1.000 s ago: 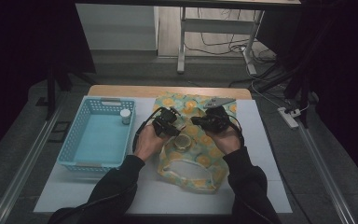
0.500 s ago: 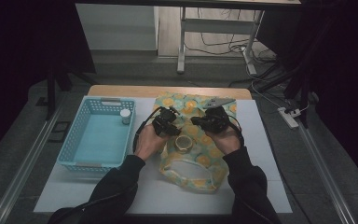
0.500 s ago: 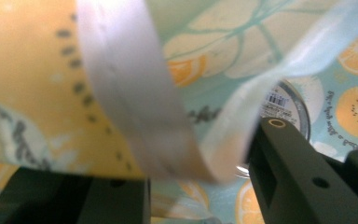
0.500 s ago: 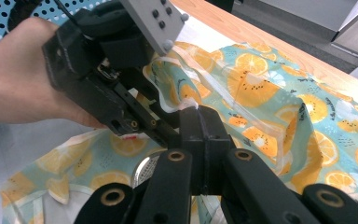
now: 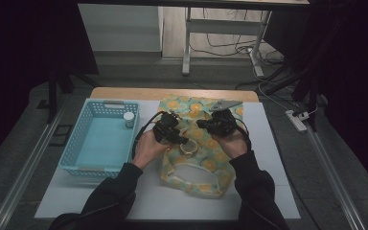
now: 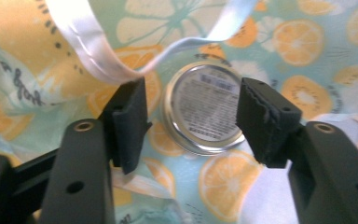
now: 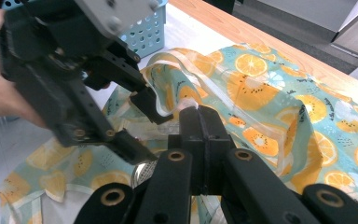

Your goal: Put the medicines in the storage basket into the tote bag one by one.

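Note:
A cloth bag (image 5: 196, 172) printed with orange slices lies on the white table mat. A round metal tin (image 6: 207, 105) with a labelled silver face rests inside the bag's mouth. My left gripper (image 6: 191, 100) hovers over it, and its jaws have just been opening; the pads stand apart on either side of the tin without touching it. A pale strip of the bag's rim (image 6: 98, 56) brushes one pad. My right gripper (image 7: 199, 112) is shut on the bag's rim (image 7: 177, 100) and holds it up. In the high view the left gripper (image 5: 184, 141) and right gripper (image 5: 202, 123) meet over the tin (image 5: 189, 147).
A light blue plastic basket (image 5: 100, 139) stands left of the bag, with a small white bottle (image 5: 129, 119) in its far corner. The wooden table edge (image 5: 172, 92) runs behind. White mat extends in front and to the right.
The left gripper's jaws have spread wider over the tin. Both hands, the bag and the tin stay about where they were.

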`<control>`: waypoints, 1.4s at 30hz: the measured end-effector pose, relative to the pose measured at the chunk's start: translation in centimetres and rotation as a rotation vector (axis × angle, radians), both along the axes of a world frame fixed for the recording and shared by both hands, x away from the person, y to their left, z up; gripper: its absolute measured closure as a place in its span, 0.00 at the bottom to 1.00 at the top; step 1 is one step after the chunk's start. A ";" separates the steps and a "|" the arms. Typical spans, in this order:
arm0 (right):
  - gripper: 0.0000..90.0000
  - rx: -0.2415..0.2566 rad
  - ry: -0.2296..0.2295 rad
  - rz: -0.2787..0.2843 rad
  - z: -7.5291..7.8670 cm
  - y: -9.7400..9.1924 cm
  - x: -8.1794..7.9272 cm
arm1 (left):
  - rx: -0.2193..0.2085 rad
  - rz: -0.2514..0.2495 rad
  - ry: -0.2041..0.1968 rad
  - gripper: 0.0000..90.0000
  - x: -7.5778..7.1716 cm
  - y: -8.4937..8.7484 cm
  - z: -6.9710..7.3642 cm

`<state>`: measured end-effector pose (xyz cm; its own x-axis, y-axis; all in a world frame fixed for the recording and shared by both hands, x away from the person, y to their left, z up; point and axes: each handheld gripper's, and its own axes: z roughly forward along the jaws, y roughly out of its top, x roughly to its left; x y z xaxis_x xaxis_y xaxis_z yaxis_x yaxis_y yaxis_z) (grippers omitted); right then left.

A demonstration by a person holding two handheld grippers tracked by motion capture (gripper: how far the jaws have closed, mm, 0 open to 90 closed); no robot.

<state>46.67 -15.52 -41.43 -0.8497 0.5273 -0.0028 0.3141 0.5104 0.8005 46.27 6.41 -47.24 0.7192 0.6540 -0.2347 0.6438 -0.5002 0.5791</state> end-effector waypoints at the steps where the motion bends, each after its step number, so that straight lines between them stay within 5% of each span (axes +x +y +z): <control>1: 1.00 -0.001 0.000 0.000 0.0 0.0 0.0 | -0.008 -0.005 0.001 0.42 -0.1 0.0 0.0; 27: 1.00 -0.003 -0.003 0.001 0.0 0.0 -0.1 | -0.097 -0.043 -0.045 0.09 -2.9 3.3 2.0; 42: 1.00 -0.002 -0.003 0.002 0.1 0.0 -0.1 | -0.081 -0.022 -0.104 0.03 -3.4 7.5 2.4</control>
